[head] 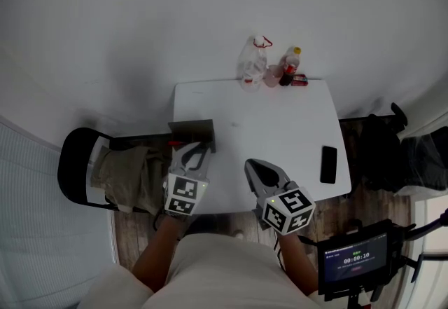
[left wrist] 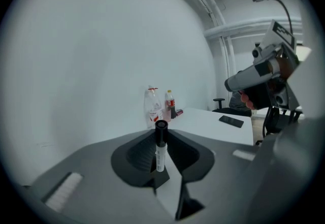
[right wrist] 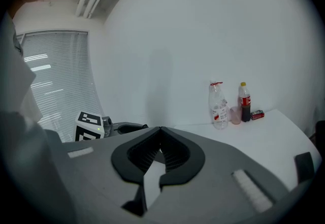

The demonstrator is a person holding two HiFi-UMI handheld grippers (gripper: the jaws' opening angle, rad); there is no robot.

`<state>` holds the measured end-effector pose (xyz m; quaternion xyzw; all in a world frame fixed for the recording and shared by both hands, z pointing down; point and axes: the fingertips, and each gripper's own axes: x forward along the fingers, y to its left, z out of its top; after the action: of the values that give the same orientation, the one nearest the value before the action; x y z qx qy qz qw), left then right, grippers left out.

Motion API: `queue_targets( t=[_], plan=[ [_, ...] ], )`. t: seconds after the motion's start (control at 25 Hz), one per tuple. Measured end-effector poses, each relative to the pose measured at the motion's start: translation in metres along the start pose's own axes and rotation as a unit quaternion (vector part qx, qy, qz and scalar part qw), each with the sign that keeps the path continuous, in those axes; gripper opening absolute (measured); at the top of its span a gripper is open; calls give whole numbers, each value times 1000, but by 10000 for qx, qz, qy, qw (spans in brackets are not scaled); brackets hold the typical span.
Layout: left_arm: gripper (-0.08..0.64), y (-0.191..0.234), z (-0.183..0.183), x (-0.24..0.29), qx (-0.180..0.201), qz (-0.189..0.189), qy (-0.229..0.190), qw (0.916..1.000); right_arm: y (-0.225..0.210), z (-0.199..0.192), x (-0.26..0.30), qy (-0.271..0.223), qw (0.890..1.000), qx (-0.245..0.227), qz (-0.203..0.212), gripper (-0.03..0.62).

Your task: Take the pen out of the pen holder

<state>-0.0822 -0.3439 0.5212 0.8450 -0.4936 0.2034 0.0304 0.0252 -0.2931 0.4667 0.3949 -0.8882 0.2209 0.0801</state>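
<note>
- The left gripper (head: 197, 153) is clamped on the pen (left wrist: 160, 156): in its own view the jaws press against the barrel from both sides.
- The pen stands upright in that grip, with its black cap (left wrist: 161, 127) above the jaw tips and the white barrel running down between them (the lower end goes out of sight behind the jaw).
- From the head view, the left gripper's tips sit at the near edge of the pen holder (head: 190, 131), a dark box at the left edge of the white table (head: 280, 125). No view shows whether the pen's lower end is clear of the holder.
- The right gripper (head: 253, 168) is over the near side of the table, to the right of the left one and apart from it. Its jaws meet at the tips with nothing between them.
- A black phone (head: 328, 164) lies flat near the table's right edge.
- At the far edge stand a clear plastic bottle (head: 252, 66) and a dark cola bottle (head: 289, 68), close together.
- A black chair (head: 73, 164) with a tan garment on it stands left of the table, and a small lit screen (head: 353, 256) shows at the lower right.
</note>
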Motion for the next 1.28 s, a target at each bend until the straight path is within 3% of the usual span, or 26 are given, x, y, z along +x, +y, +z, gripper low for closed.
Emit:
queue_targets(
  t=[0.64, 1.28],
  plan=[
    [64, -10, 36, -79, -205, 423, -474, 9978, 35, 22, -23, -214, 9978, -521, 353, 3],
    [64, -21, 45, -122, -225, 532, -771, 9954, 53, 15, -32, -316, 9966, -621, 443, 3]
  ],
)
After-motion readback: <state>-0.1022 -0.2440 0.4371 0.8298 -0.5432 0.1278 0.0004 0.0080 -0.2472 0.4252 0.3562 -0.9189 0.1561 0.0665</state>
